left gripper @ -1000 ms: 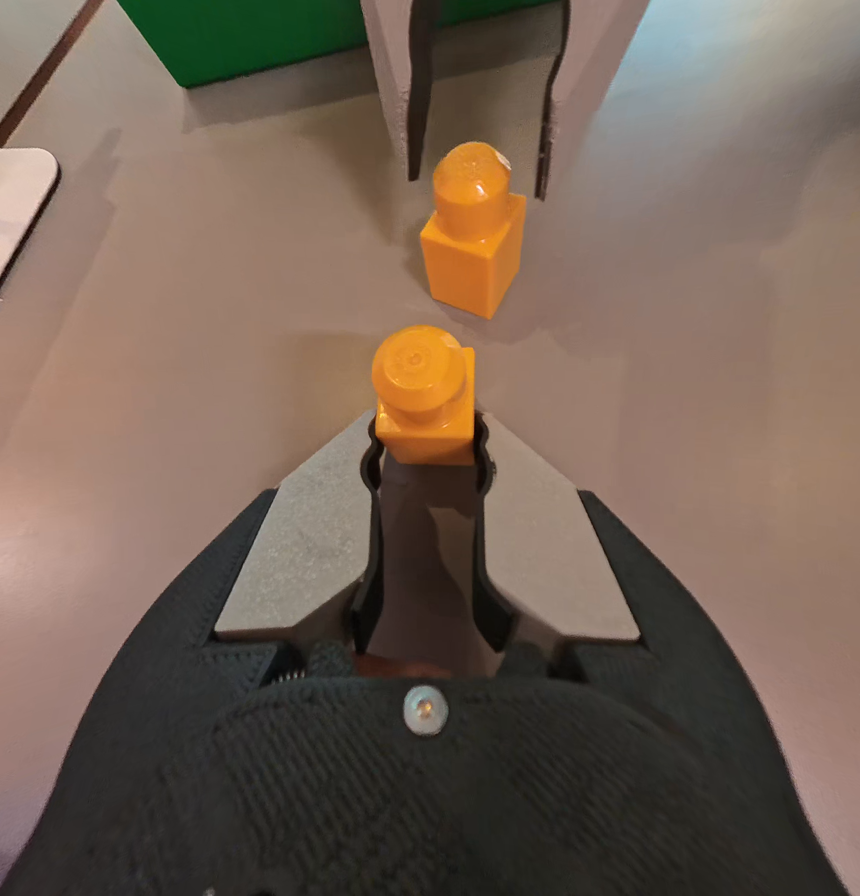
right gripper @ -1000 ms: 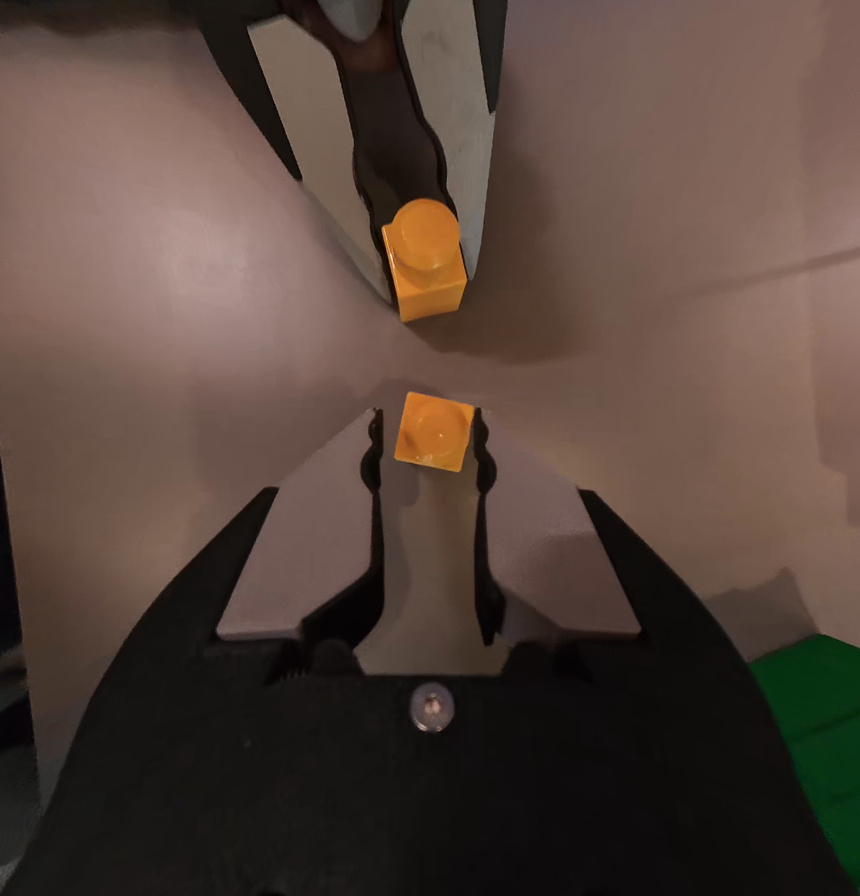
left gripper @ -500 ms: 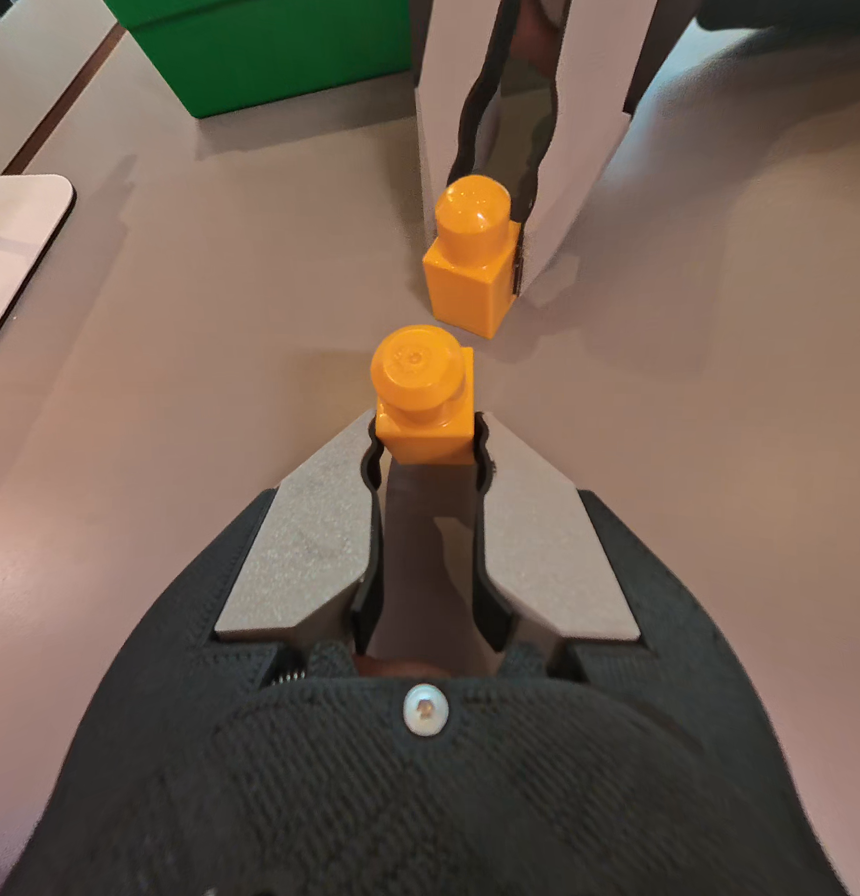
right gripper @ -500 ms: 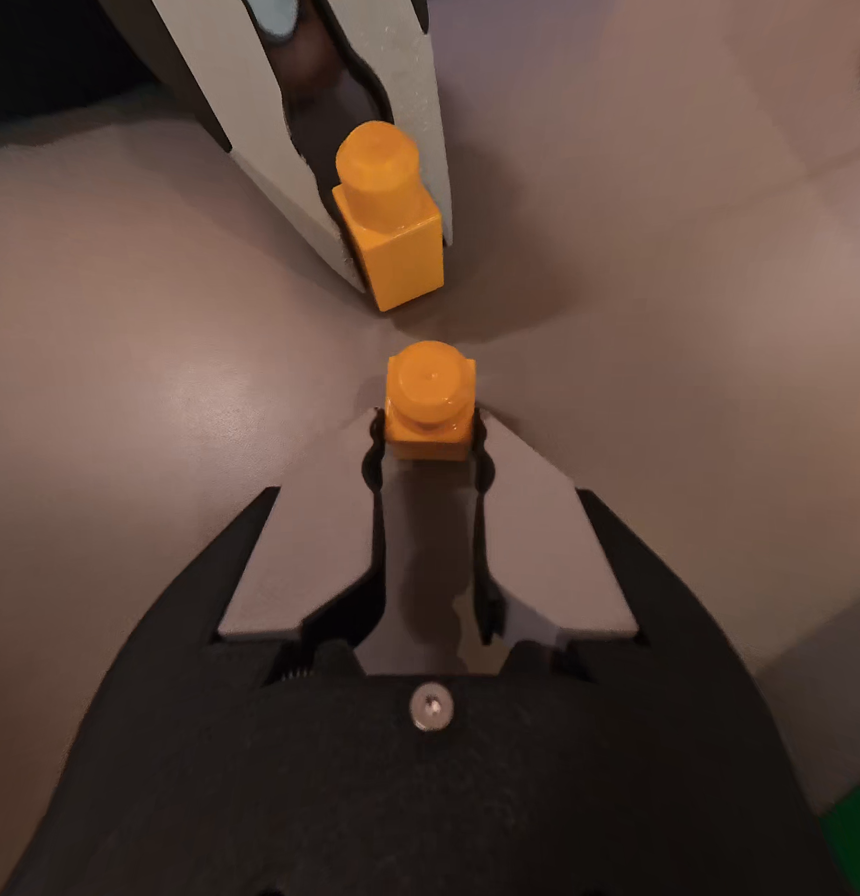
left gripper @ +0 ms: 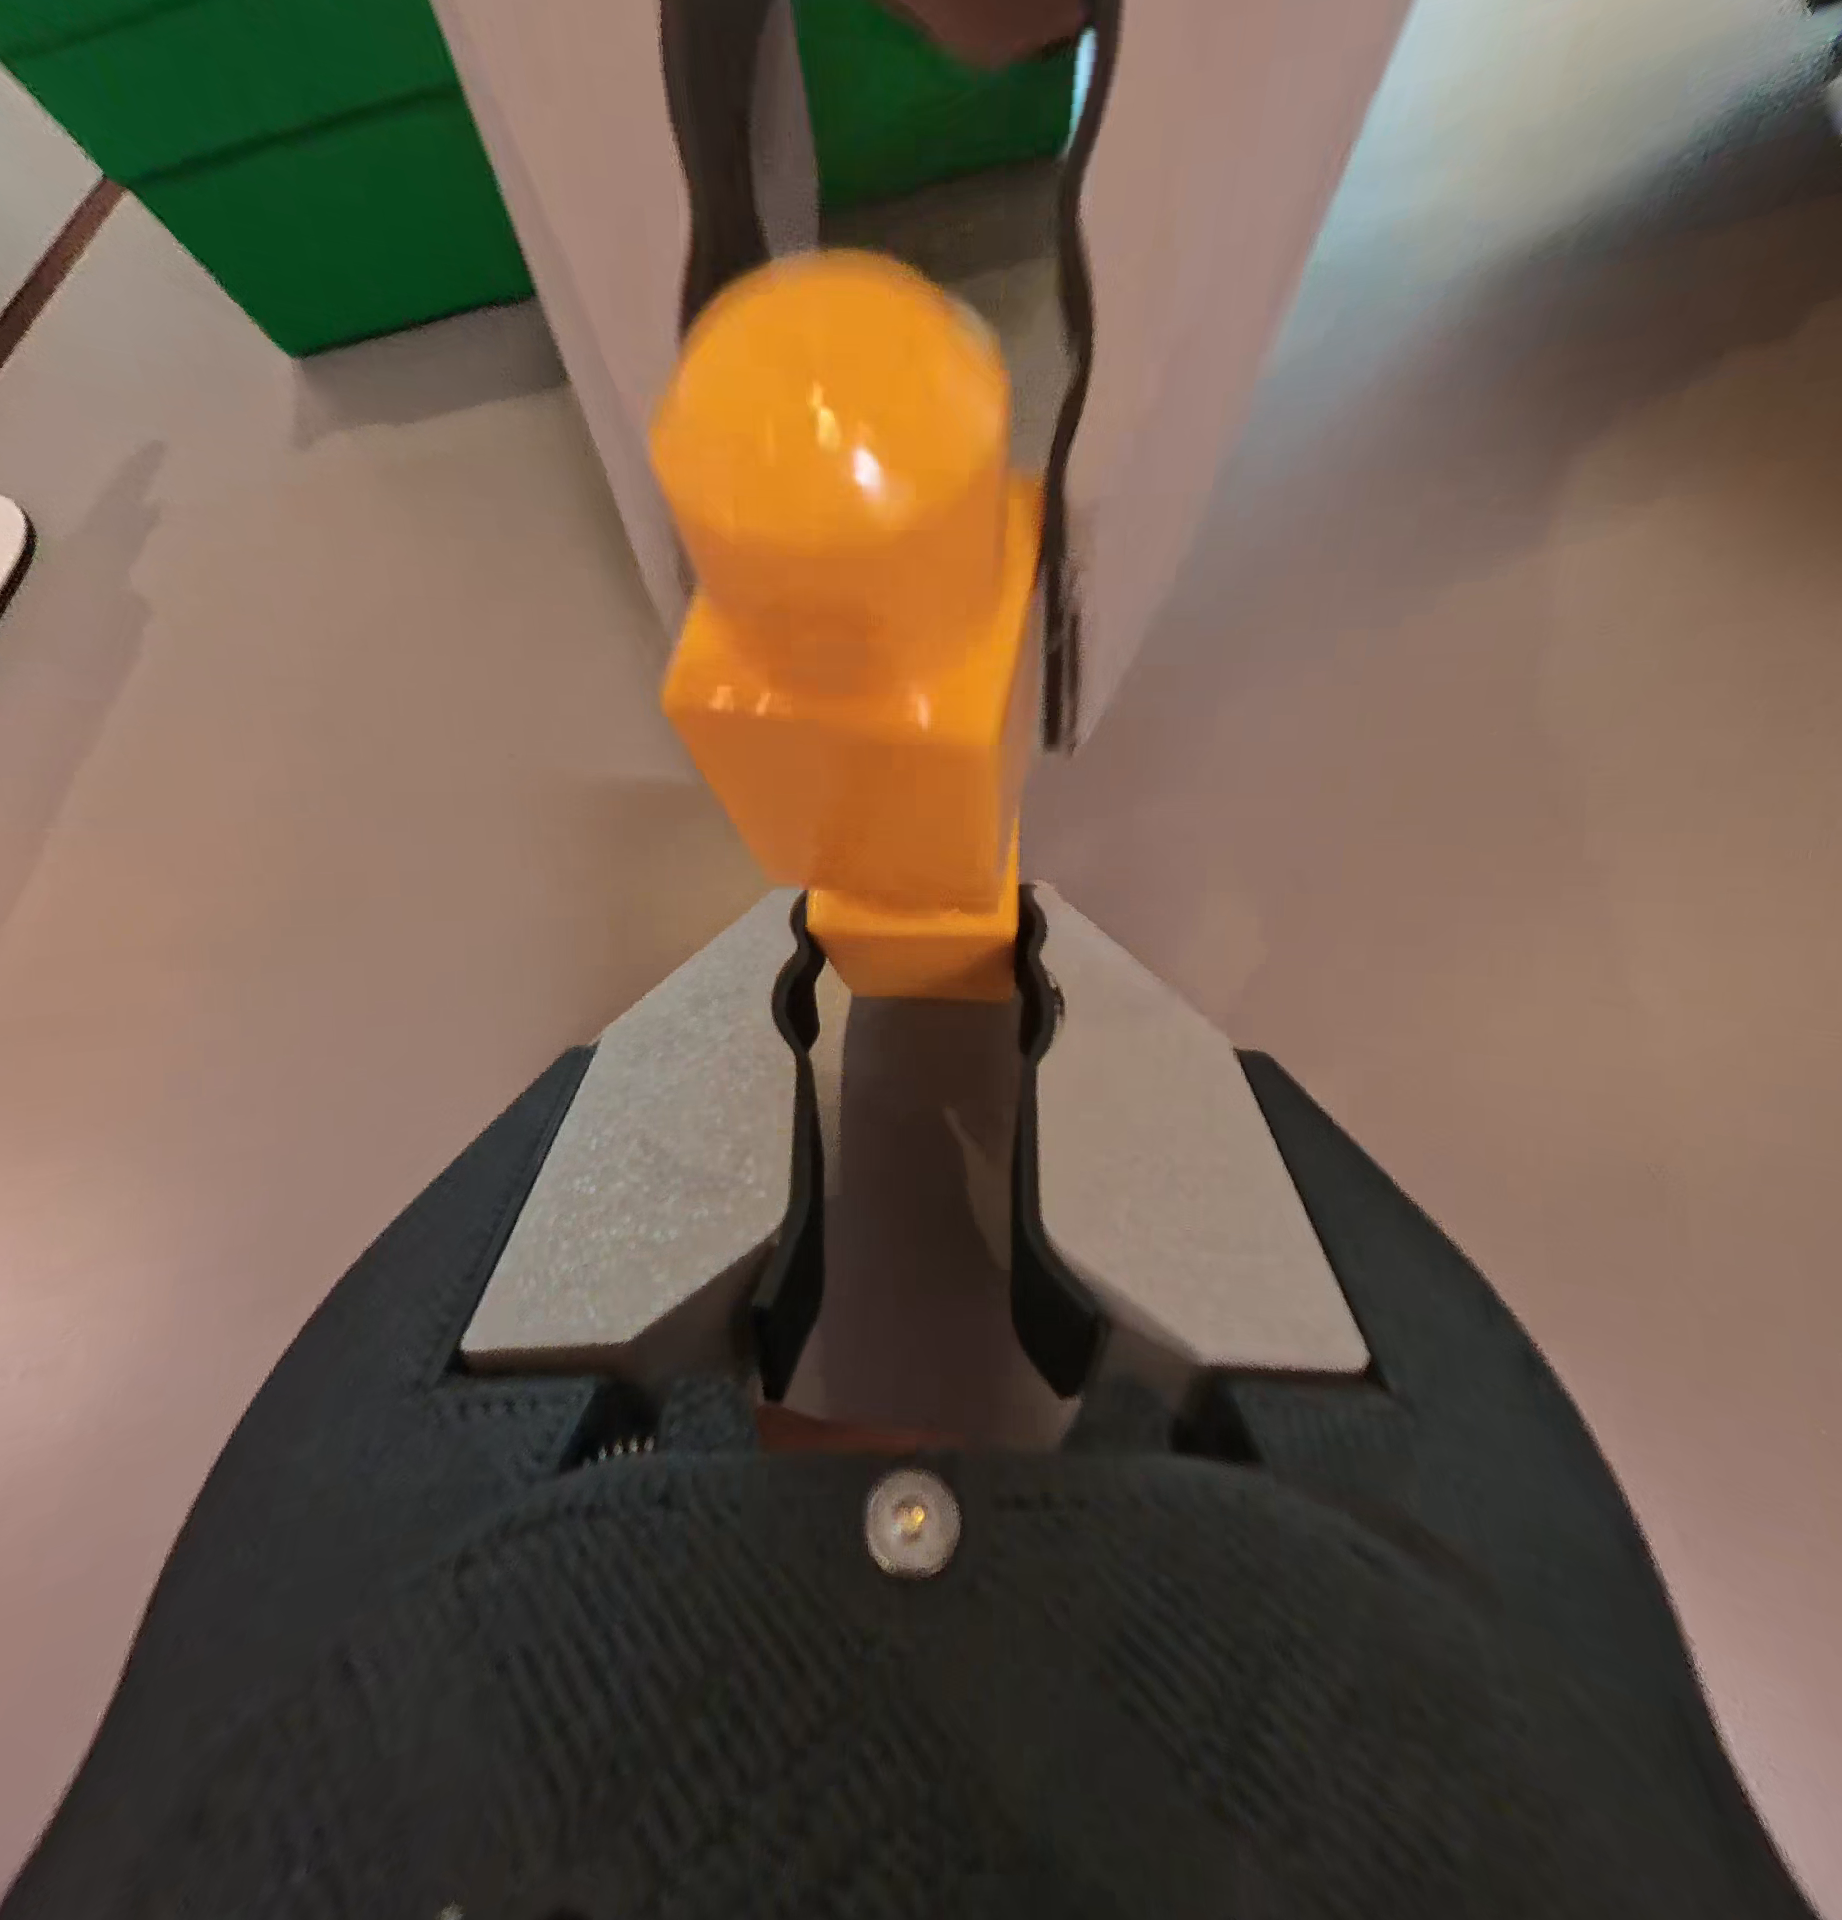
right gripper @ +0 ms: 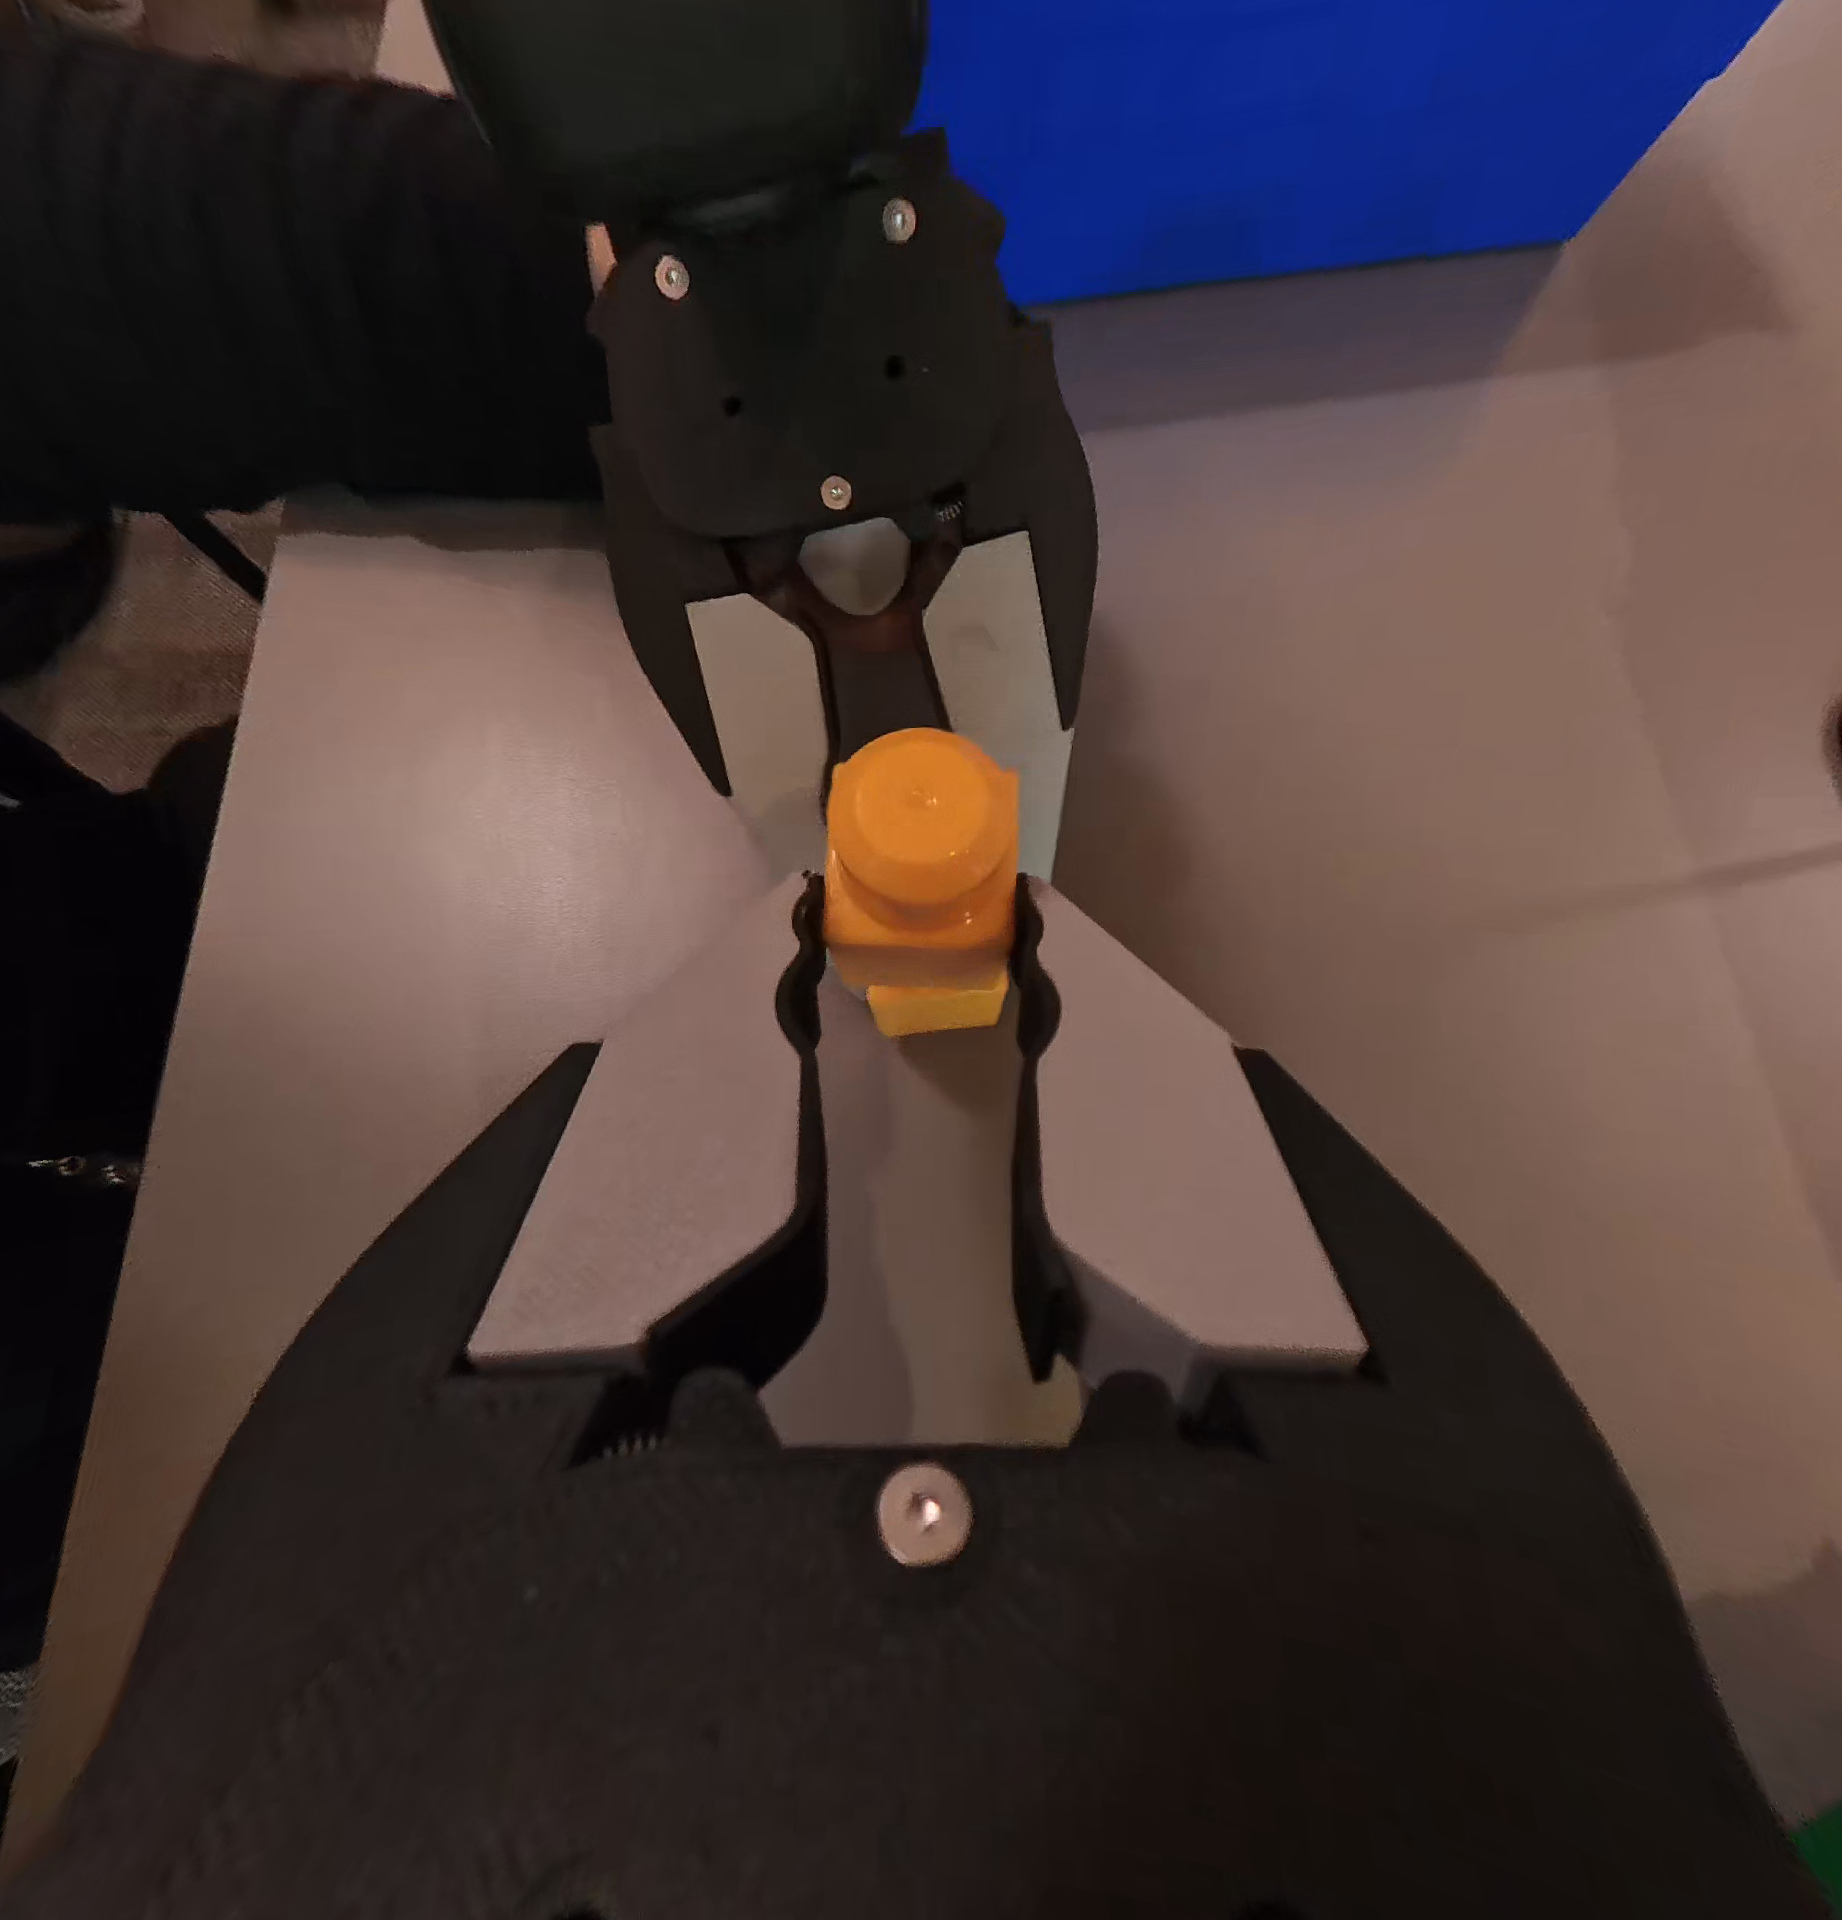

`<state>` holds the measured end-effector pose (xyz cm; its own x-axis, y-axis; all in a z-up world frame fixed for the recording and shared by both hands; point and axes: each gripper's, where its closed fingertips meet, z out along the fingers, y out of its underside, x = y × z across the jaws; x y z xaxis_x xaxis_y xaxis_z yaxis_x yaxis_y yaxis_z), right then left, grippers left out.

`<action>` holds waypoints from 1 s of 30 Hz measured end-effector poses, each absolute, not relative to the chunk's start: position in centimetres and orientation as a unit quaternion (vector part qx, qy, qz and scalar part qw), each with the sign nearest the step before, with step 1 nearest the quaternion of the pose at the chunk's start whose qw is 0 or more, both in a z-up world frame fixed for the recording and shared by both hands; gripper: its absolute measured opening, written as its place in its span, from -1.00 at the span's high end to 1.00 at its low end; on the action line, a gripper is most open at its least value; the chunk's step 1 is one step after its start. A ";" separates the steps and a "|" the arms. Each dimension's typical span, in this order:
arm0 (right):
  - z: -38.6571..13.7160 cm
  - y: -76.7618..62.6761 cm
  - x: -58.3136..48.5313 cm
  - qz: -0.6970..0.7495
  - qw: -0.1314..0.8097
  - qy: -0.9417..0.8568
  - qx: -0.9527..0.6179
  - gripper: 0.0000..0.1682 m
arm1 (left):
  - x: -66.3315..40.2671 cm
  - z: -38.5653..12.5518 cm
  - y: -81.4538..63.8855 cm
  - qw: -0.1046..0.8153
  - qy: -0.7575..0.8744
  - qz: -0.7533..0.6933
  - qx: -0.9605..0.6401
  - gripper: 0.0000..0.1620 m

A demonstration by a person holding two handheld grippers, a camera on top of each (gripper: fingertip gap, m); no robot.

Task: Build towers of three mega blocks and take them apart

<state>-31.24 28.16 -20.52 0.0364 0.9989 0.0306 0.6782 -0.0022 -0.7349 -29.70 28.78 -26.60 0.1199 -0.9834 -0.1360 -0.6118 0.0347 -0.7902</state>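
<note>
Since the earlier frames the right gripper [right gripper: 919,940] has lifted its orange block off the table and carried it onto the block held by the left gripper [left gripper: 909,940]. The upper block [left gripper: 855,665] now sits above the lower block [left gripper: 909,951], which is clamped between the left fingertips; the right jaws are closed on the upper block's body [right gripper: 917,914]. Motion blur in the left wrist view makes it uncertain whether the stud is fully seated. The step in hand is joining the first two blocks of a tower. The next move likely calls for a straight downward press, then release and fetching a third block. A green box [left gripper: 304,177] stands beyond the tips.
</note>
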 end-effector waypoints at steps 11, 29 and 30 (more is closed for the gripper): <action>-18.9 26.2 -31.3 0.351 0.267 -0.652 -0.617 0.61 | -28.8 -23.8 26.3 0.380 0.606 -0.364 -0.597 0.58; -18.1 26.3 -30.2 0.378 0.361 -0.601 -0.605 0.61 | -28.4 -22.1 26.0 0.395 0.575 -0.421 -0.580 0.58; -18.2 26.4 -30.2 0.379 0.362 -0.596 -0.608 0.61 | -28.4 -22.1 26.0 0.394 0.575 -0.419 -0.582 0.58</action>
<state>-30.23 26.40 -18.17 0.0032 0.9996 -0.0297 0.4498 -0.0280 -0.8927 -28.36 26.00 -22.14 -0.0135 -0.9993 0.0352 -0.3390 -0.0286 -0.9404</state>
